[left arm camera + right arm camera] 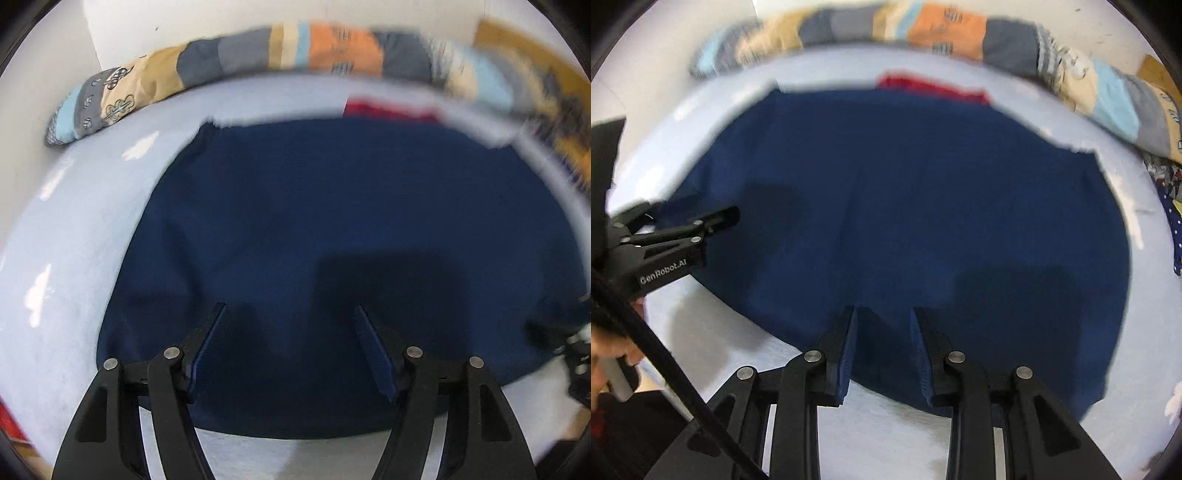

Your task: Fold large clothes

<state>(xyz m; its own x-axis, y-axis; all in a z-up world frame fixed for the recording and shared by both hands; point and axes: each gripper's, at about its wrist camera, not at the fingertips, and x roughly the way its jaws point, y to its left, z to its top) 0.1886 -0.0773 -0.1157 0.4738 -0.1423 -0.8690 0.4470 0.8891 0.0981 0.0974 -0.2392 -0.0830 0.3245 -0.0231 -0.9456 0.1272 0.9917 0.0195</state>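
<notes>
Navy garment (pixel 332 229) lies spread flat on the pale-blue sheet (pixel 74 258). Over its near-left edge, the left gripper (pixel 291 314) gapes wide, empty; further right, the right gripper (pixel 884 314) stands narrowly parted, gripping nothing.

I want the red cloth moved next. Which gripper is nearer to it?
Hard to tell. Left gripper and right gripper both hover over the blue garment's near edge, the red cloth beyond its far edge.
</notes>
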